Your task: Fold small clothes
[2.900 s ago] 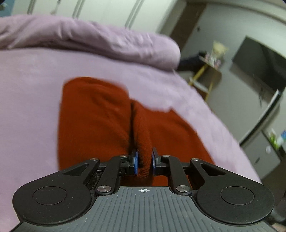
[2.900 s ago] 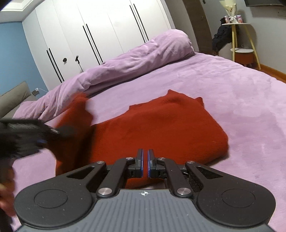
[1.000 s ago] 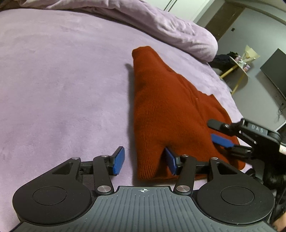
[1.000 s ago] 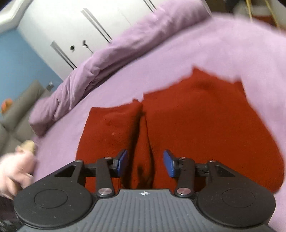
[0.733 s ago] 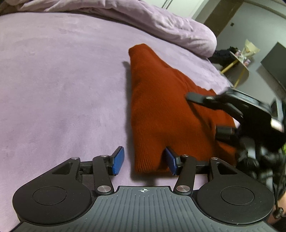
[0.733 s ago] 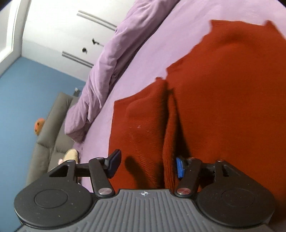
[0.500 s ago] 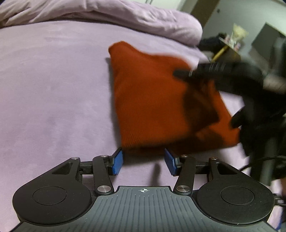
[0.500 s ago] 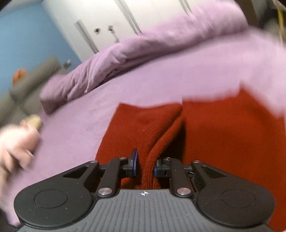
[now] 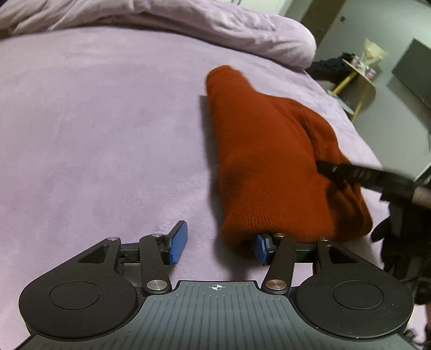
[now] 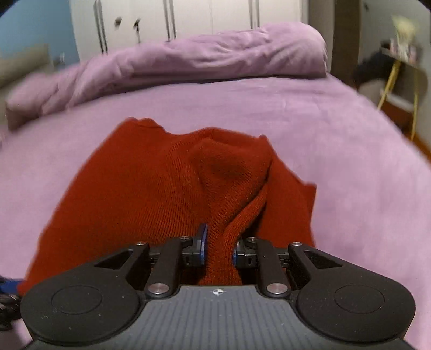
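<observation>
- now the red knit sweater (image 9: 272, 167) lies partly folded on the lilac bedspread (image 9: 94, 129), its ribbed hem end nearest the left wrist camera and its far end pointing toward the bunched lilac duvet (image 9: 188, 24).
- the left gripper (image 9: 219, 246) sits low over the bedspread with its jaws apart and opening; the blue pad (image 9: 177, 243) on one side is over bare bedspread, while the other pad is at the sweater's hem corner, partly tucked under the knit. whether that pad touches the fabric cannot be told, and nothing is pinched between the two.
- the right gripper (image 10: 218, 247) has a raised fold of the sweater between its blue pads, which press on it from both sides; the jaws are easing open at this moment with the knit between them.
- in the right wrist view the gathered fold rises into a soft peak (image 10: 231, 161) above the rest of the garment, which spreads flat toward the left of the picture.
- in the left wrist view the right gripper's black finger (image 9: 350, 169) reaches in from the right edge onto the sweater's far side, blurred.
- beyond the bed stand white wardrobe doors (image 10: 188, 18) and a yellow-legged side table (image 9: 358, 78) near the wall.
</observation>
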`<state>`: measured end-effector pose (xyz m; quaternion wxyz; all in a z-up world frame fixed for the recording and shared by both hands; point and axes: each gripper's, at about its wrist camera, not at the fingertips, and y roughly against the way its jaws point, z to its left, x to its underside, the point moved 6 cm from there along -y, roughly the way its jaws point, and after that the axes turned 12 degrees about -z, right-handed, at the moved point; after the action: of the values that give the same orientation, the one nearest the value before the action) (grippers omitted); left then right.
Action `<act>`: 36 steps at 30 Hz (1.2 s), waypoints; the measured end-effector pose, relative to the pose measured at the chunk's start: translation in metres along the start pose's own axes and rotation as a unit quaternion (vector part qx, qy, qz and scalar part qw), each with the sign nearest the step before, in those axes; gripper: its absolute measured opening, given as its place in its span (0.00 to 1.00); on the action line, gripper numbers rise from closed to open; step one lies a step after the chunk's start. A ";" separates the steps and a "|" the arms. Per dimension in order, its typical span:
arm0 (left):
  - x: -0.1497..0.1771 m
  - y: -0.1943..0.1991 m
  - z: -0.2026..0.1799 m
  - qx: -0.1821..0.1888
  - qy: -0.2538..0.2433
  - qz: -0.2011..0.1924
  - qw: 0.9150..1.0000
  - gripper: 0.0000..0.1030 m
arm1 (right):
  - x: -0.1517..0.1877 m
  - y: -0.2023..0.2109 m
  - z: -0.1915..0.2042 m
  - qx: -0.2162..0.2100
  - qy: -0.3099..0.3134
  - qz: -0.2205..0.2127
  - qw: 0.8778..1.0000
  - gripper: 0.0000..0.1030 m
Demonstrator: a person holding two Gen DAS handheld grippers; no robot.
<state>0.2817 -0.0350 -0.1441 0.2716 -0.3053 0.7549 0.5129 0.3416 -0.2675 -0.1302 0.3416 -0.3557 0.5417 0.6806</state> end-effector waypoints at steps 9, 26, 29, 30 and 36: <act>-0.001 -0.003 -0.010 -0.011 -0.010 0.002 1.000 0.57 | -0.012 -0.015 -0.015 -0.044 -0.140 -0.001 0.989 0.27; 0.000 -0.009 -0.018 -0.035 0.000 0.008 0.999 0.59 | -0.013 0.047 -0.040 0.058 -0.040 -0.099 0.993 0.49; 0.000 -0.008 -0.017 -0.038 0.005 0.006 0.999 0.59 | 0.014 0.085 -0.054 0.034 -0.123 -0.101 0.987 0.50; 0.001 -0.008 -0.018 -0.039 0.006 0.006 0.999 0.59 | 0.025 0.095 -0.058 0.023 -0.150 -0.097 0.984 0.50; 0.003 -0.005 -0.019 -0.048 0.016 0.007 0.999 0.58 | 0.049 0.083 -0.063 -0.038 -0.264 -0.068 0.961 0.42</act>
<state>0.2817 -0.0548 -0.1425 0.2406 -0.3206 0.7361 0.5454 0.2533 -0.3400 -0.1407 0.5043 -0.2123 0.3801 0.7457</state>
